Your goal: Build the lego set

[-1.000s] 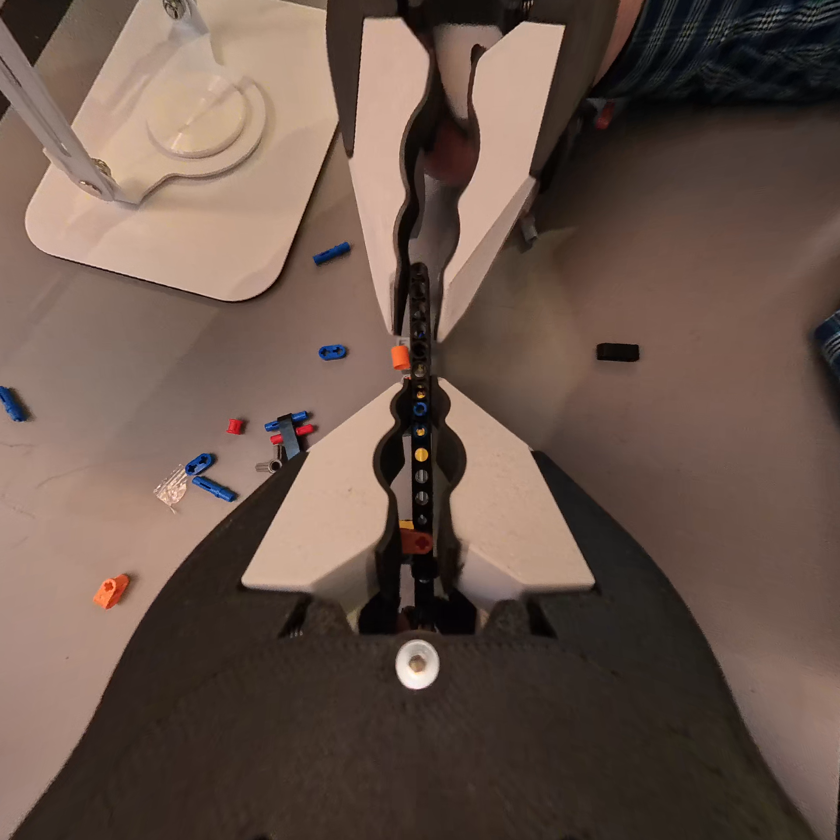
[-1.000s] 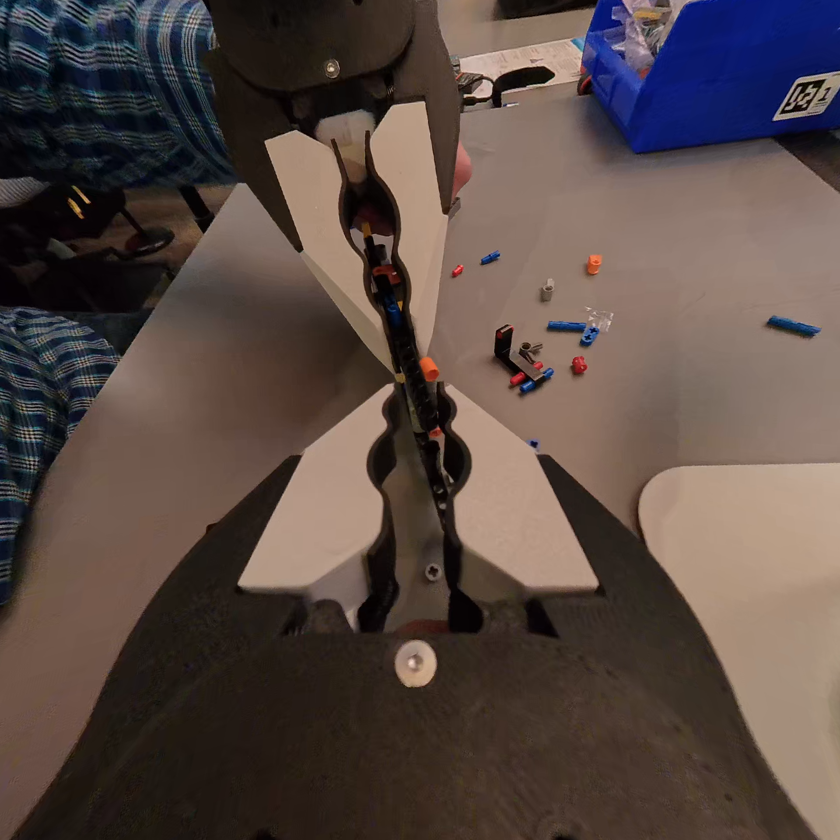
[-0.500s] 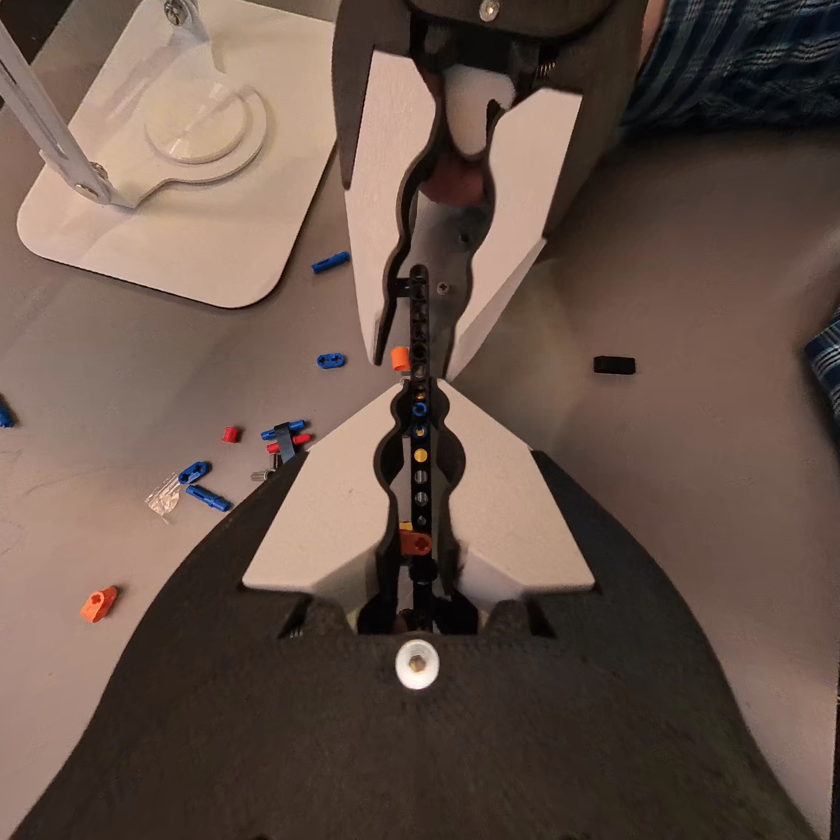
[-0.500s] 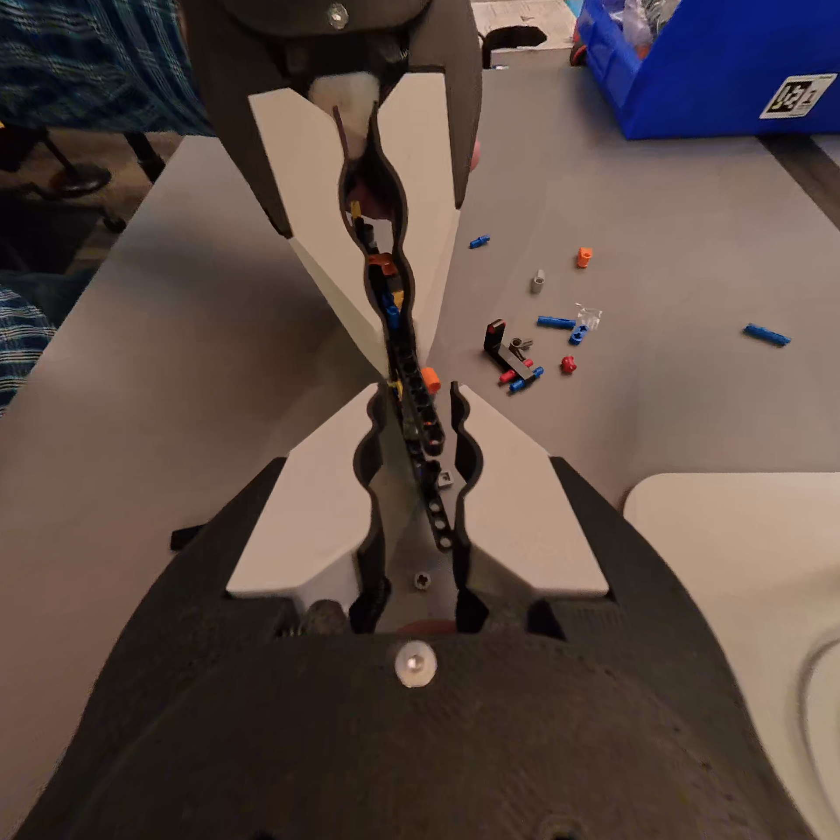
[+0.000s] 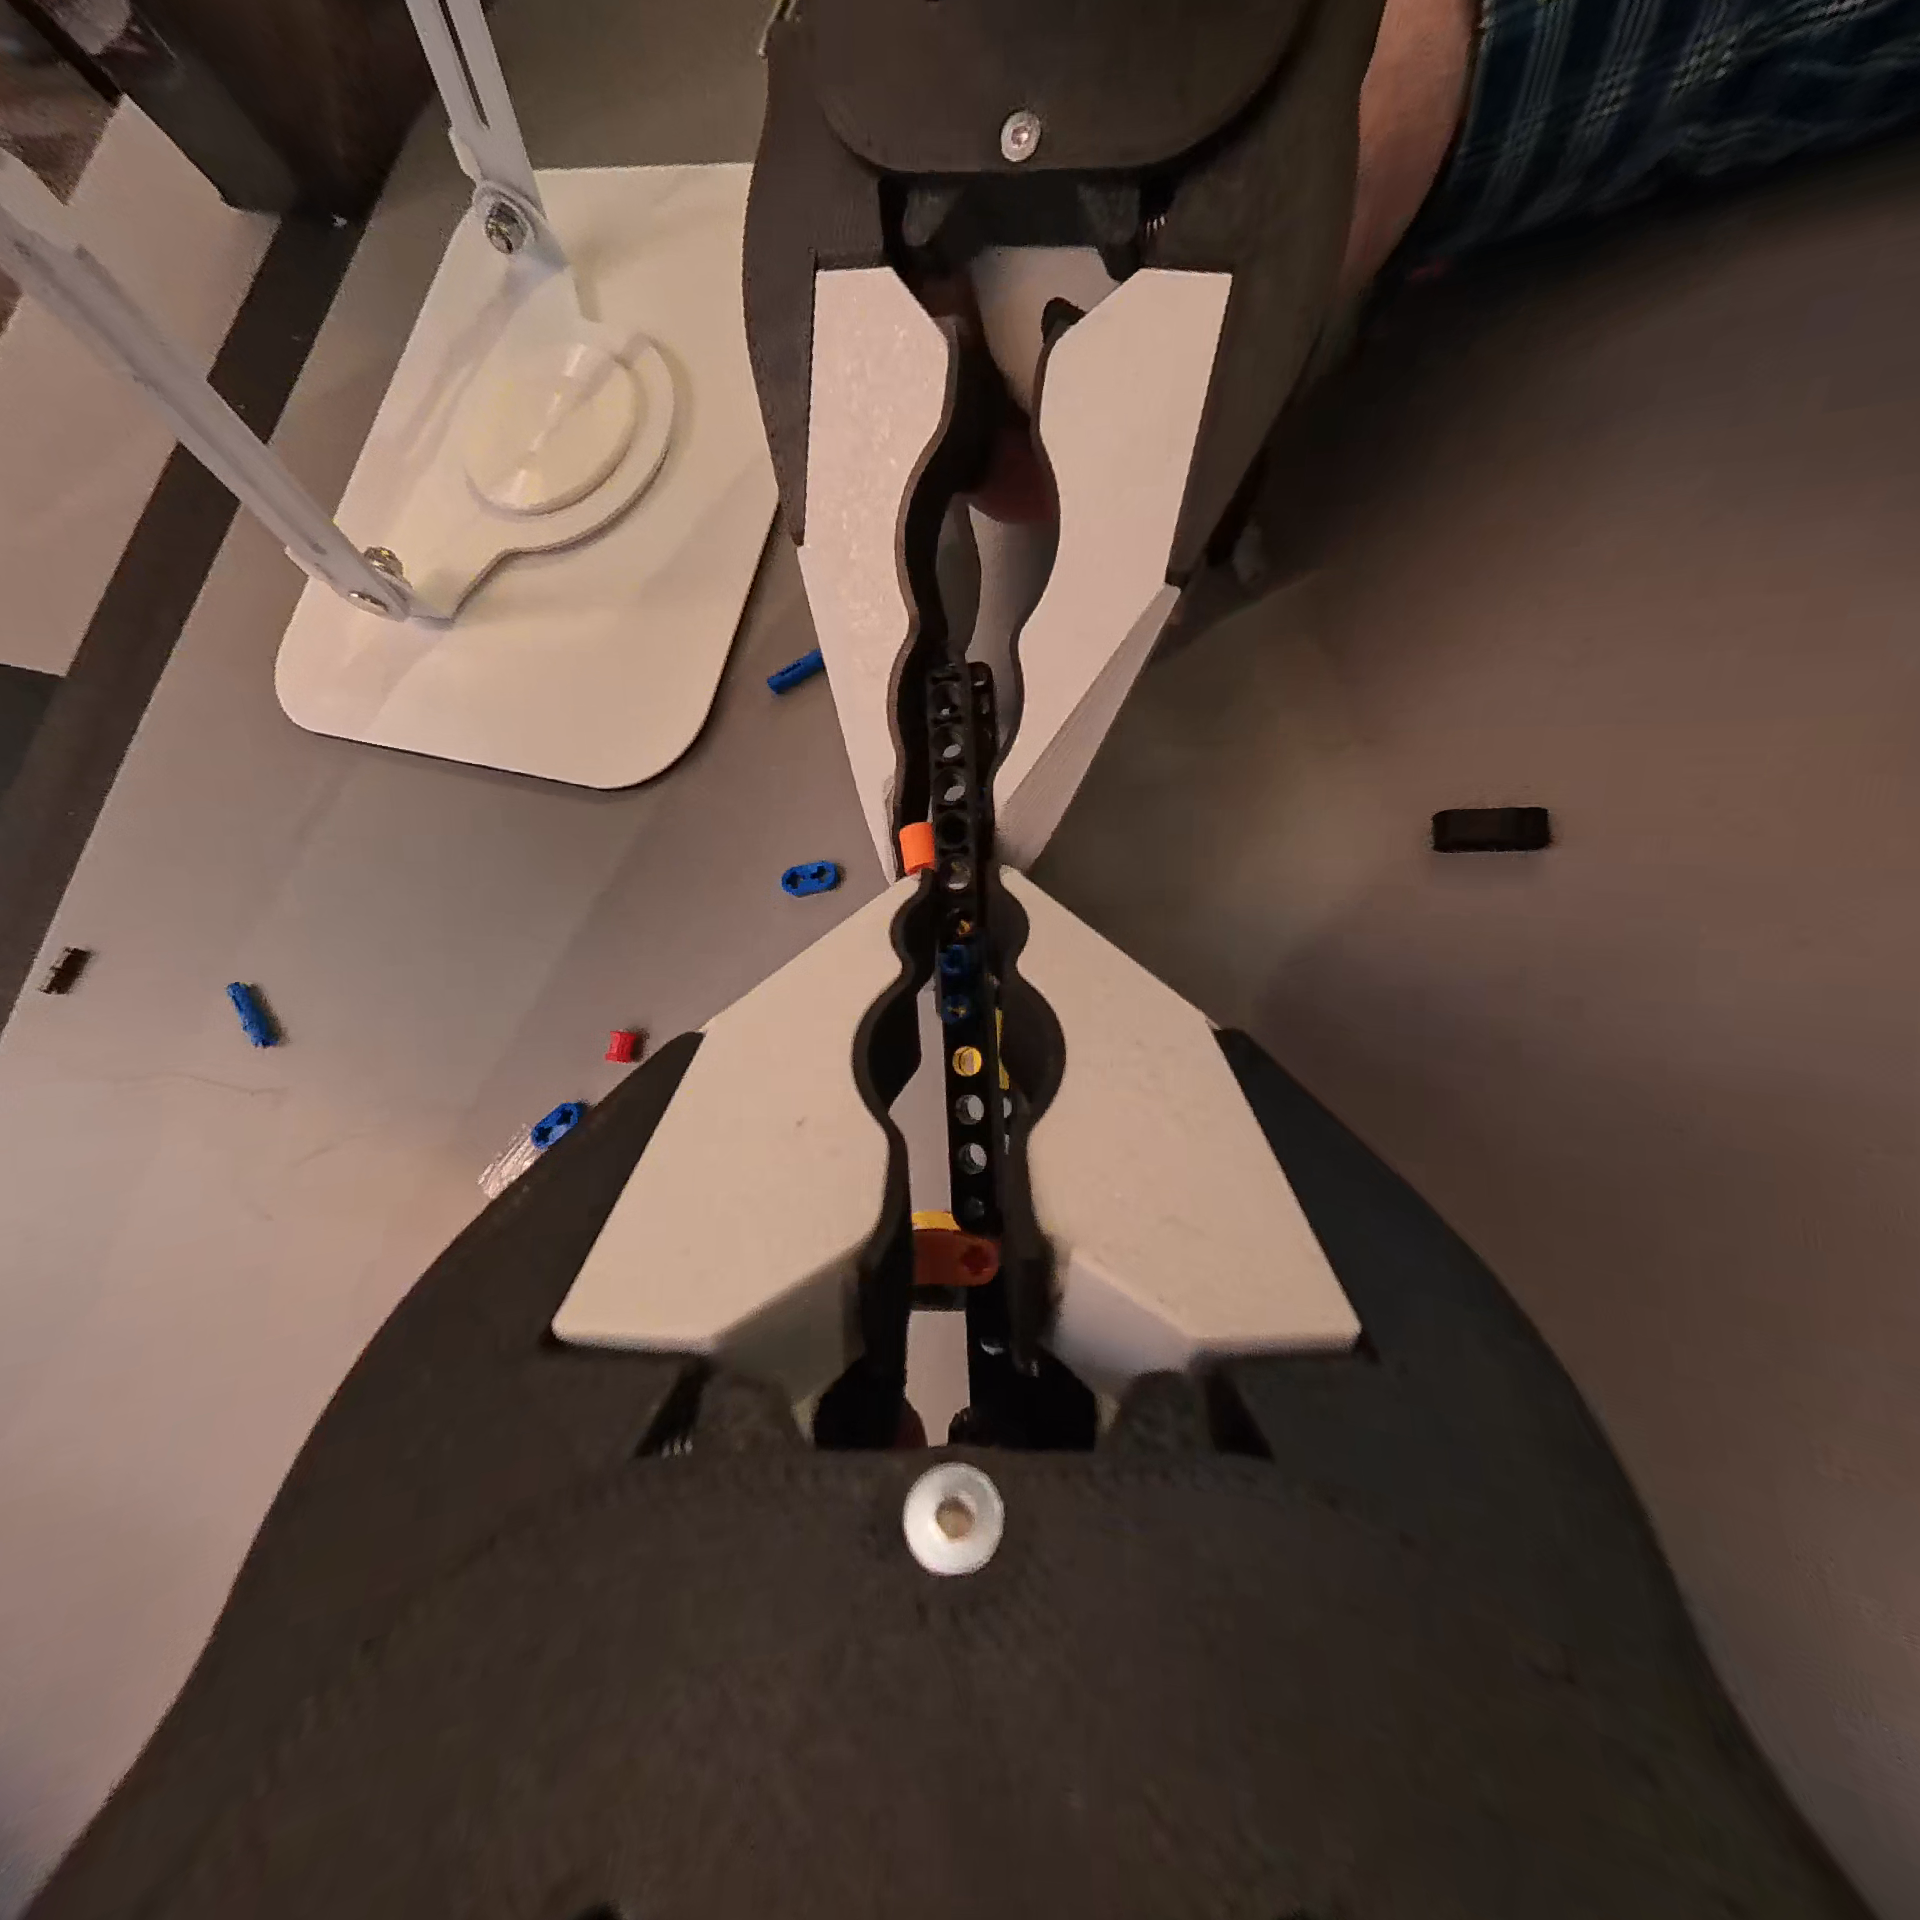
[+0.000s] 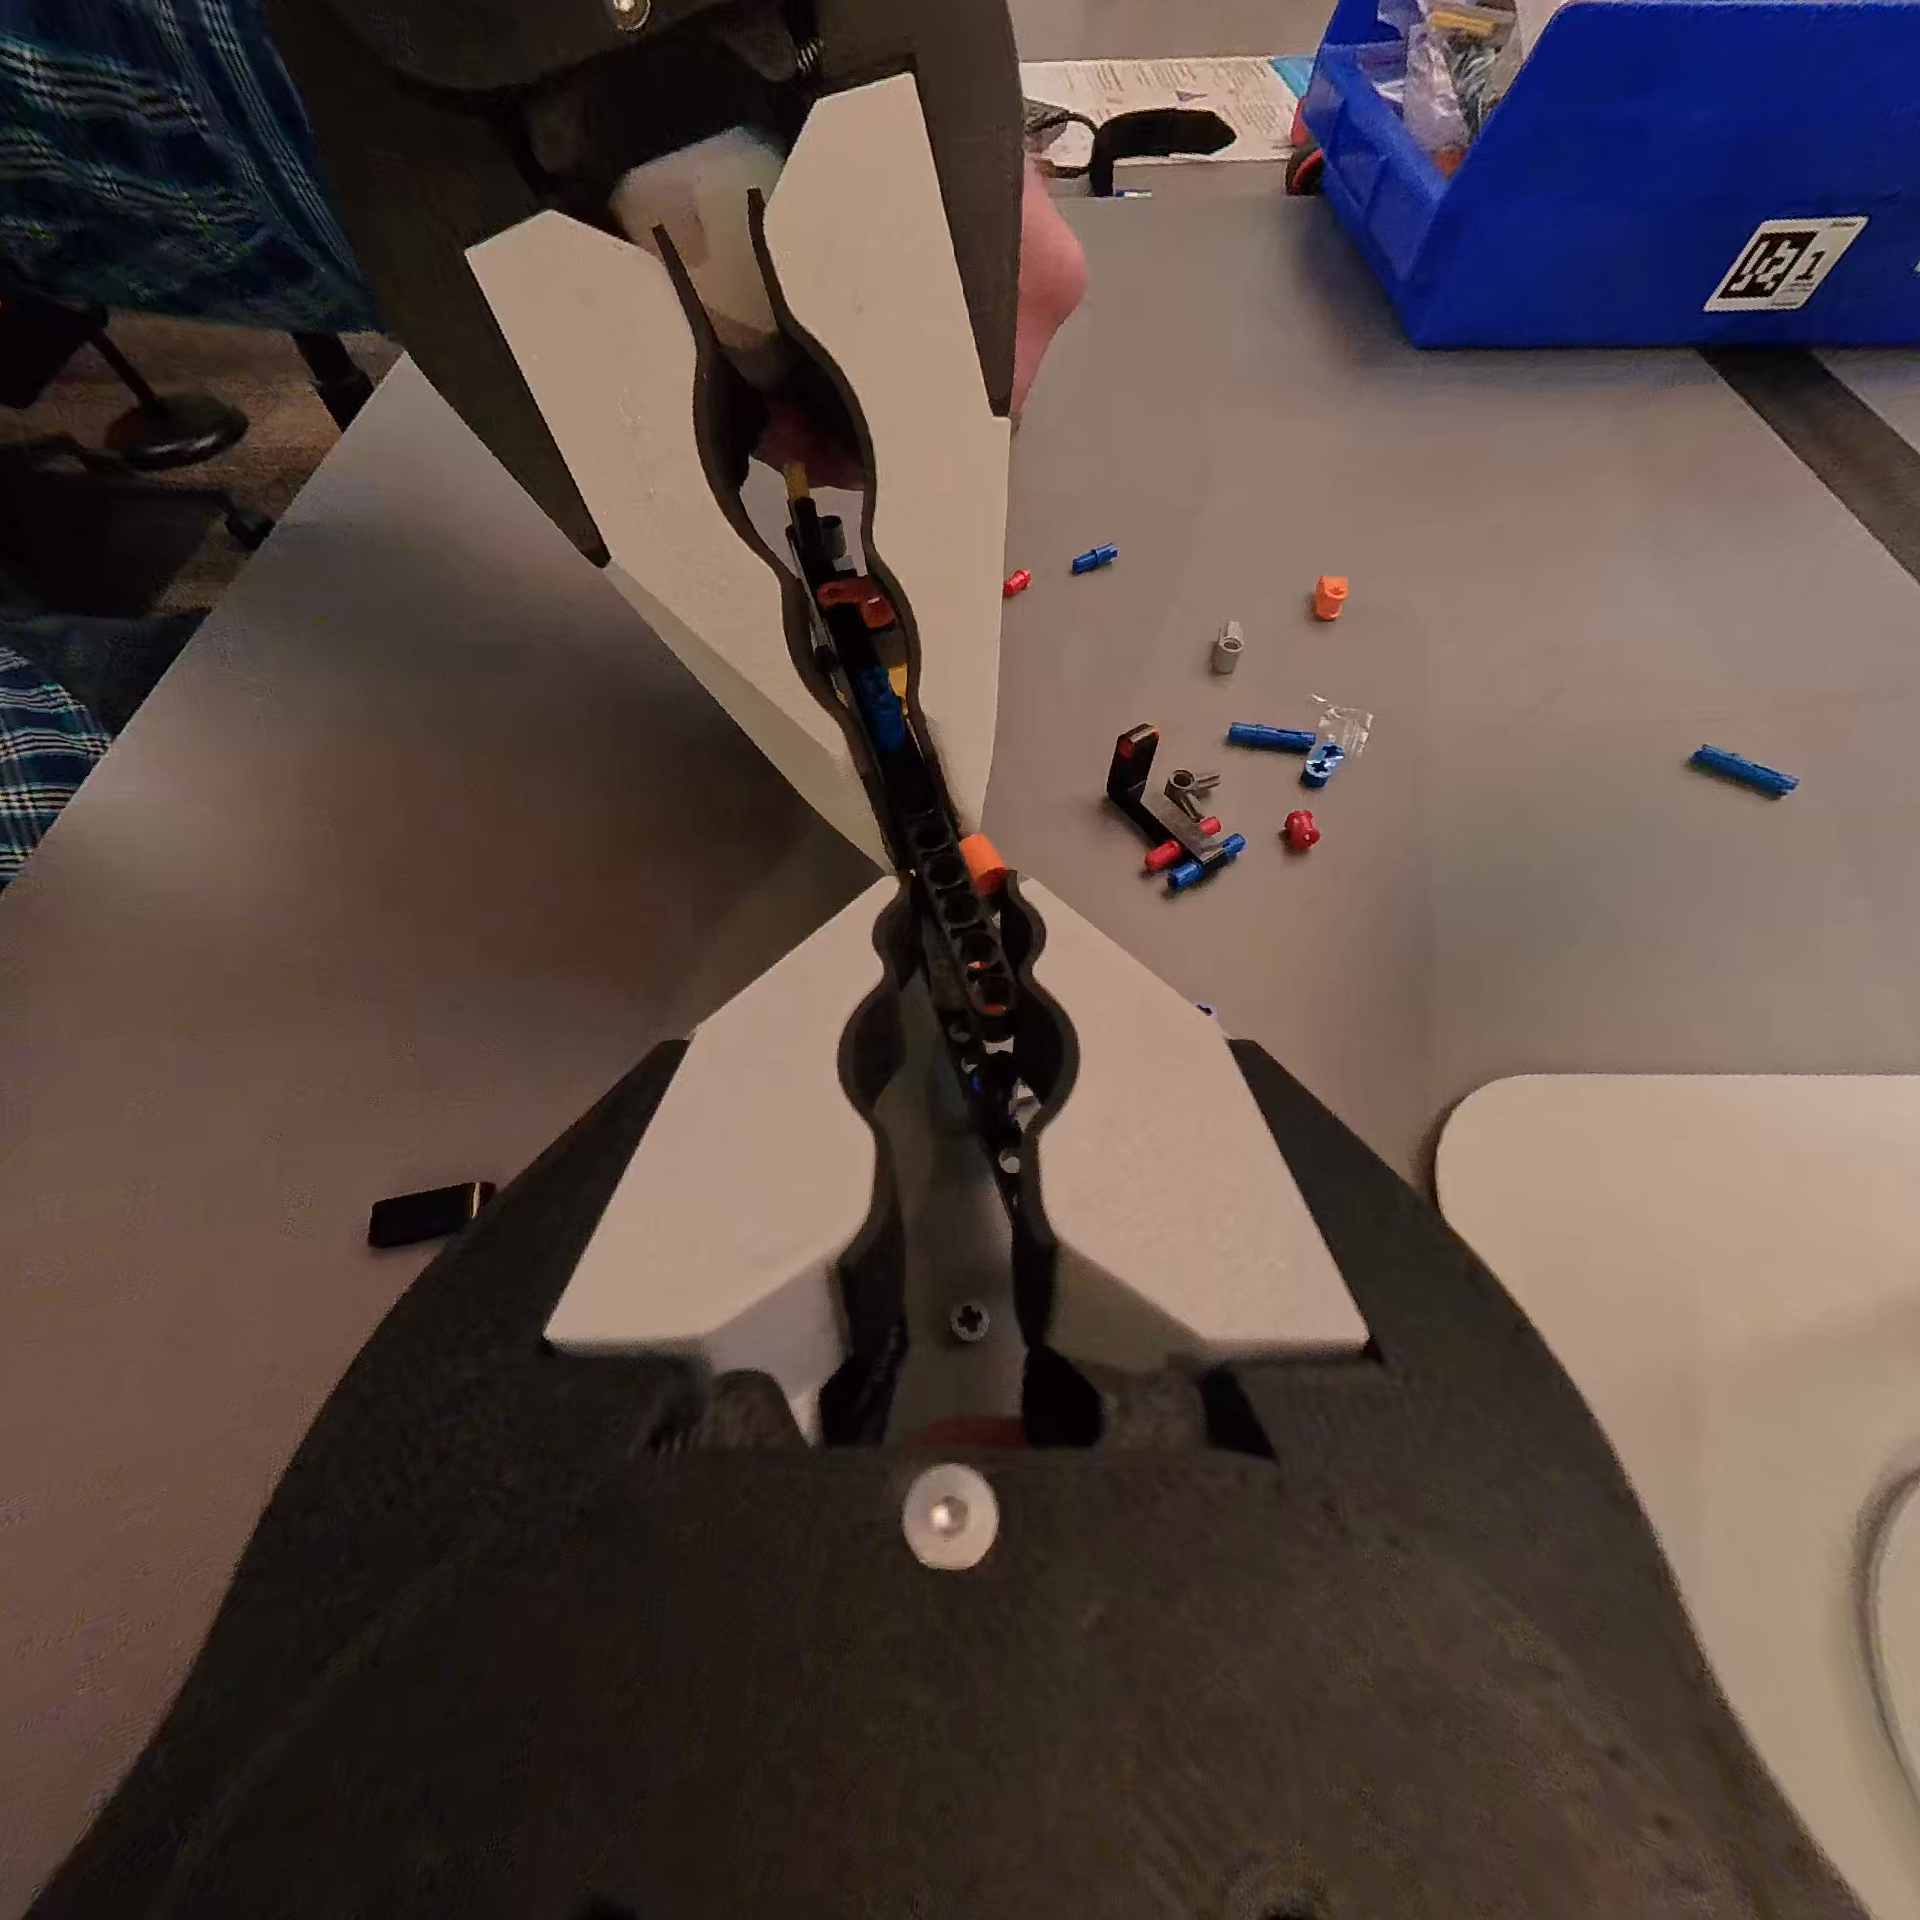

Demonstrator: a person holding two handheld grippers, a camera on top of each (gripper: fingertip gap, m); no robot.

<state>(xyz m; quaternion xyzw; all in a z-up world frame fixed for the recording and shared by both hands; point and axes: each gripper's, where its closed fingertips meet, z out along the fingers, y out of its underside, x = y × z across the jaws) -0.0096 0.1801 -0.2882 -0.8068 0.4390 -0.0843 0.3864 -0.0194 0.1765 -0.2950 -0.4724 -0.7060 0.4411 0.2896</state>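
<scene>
The lego set is only partly built: a long black beam (image 5: 964, 1039) with holes already carries an orange bush (image 5: 914, 848), blue and yellow pins and a dark orange connector (image 5: 956, 1259). It is held in the air above the table (image 5: 1558, 1039), between the two grippers, which meet tip to tip. The left gripper (image 5: 951, 914) has its jaws closed on the near half of the beam, and the right gripper (image 6: 951, 914) has its jaws closed on the other end. Many parts are not used yet: a black angled sub-assembly (image 6: 1164, 805), blue pins (image 6: 1745, 772), a red bush (image 6: 1299, 829), an orange piece (image 6: 1330, 597) and a black piece (image 5: 1491, 829) lie loose on the table, so I judge that much work is left. Half a second ago the right jaws stood open around the beam; now they have closed on it again.
</scene>
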